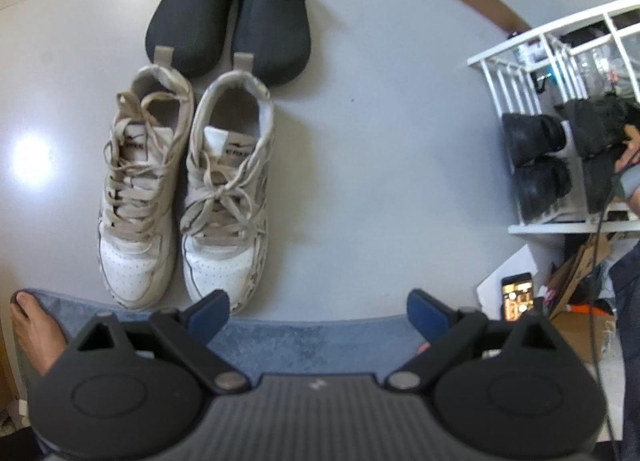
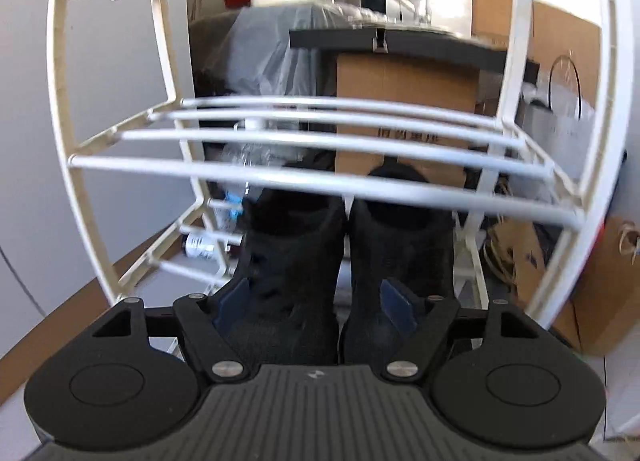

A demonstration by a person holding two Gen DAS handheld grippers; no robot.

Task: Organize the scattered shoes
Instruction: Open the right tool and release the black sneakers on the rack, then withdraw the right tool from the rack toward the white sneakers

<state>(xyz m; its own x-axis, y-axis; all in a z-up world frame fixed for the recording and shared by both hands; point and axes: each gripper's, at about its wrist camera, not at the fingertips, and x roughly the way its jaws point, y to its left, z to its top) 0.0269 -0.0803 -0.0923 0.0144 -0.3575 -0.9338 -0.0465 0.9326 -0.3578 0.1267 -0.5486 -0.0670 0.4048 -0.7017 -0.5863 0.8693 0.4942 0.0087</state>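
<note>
A pair of worn white-and-beige sneakers stands side by side on the grey floor, toes toward me. Two black clogs are lined up just beyond them. My left gripper hangs open and empty above a blue mat, short of the sneaker toes. In the right wrist view, a pair of black knit shoes sits on the lower shelf of the white wire shoe rack. My right gripper is open just in front of them, its blue pads spread wide and not pressing on either shoe.
The rack stands at the right with black shoes on it. A blue mat lies below me with a bare foot on it. A phone and cardboard lie near the rack; a cardboard box stands behind it.
</note>
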